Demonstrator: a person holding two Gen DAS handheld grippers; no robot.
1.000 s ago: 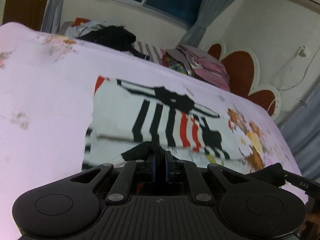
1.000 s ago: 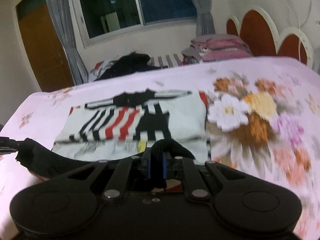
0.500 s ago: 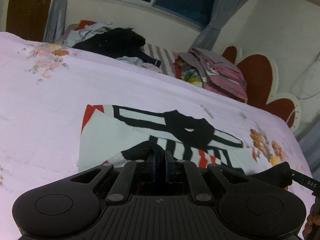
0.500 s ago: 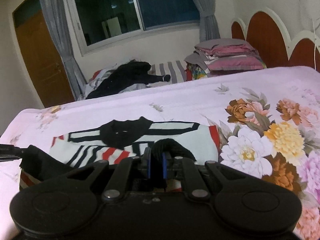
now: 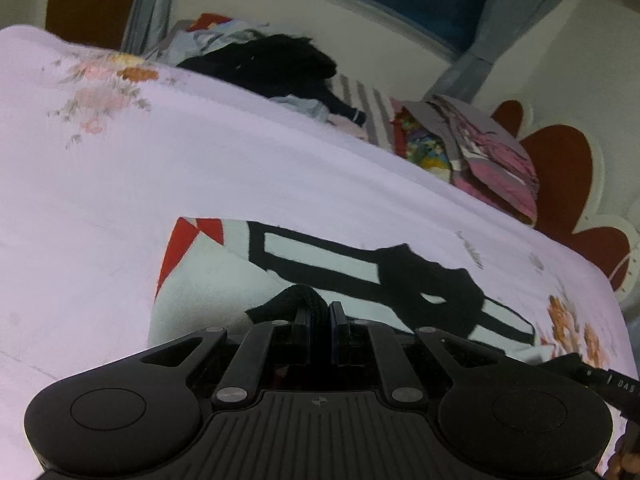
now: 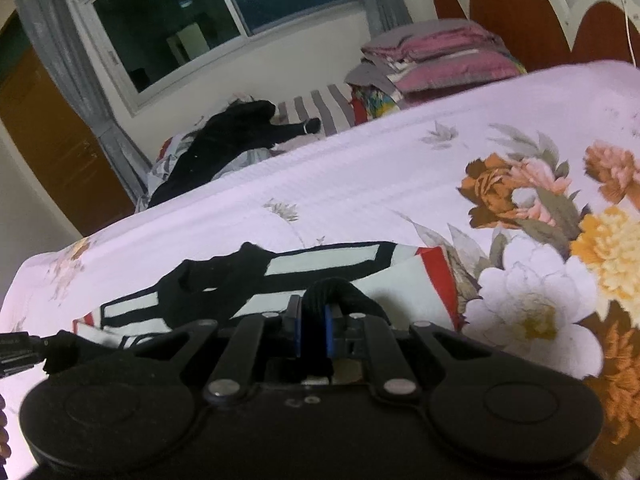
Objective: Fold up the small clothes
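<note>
A small white garment (image 5: 224,280) with black and red stripes lies on the pink floral bedsheet (image 5: 200,168). It also shows in the right wrist view (image 6: 320,268). My left gripper (image 5: 319,316) is shut on the garment's black hem, which bunches up between its jaws. My right gripper (image 6: 311,320) is shut on the same black hem further right. Both hold the near edge lifted over the far part of the garment. The near part of the garment is hidden behind the gripper bodies.
A heap of dark and striped clothes (image 5: 280,68) lies at the far bed edge. Folded pink bedding (image 6: 444,60) is stacked by the red headboard (image 6: 520,8). Large flower prints (image 6: 560,240) cover the sheet to the right. A window (image 6: 200,12) is behind.
Both grippers have carried the gripped hem forward over the garment. The striped middle is now covered and only the collar end shows beyond the fingers.
</note>
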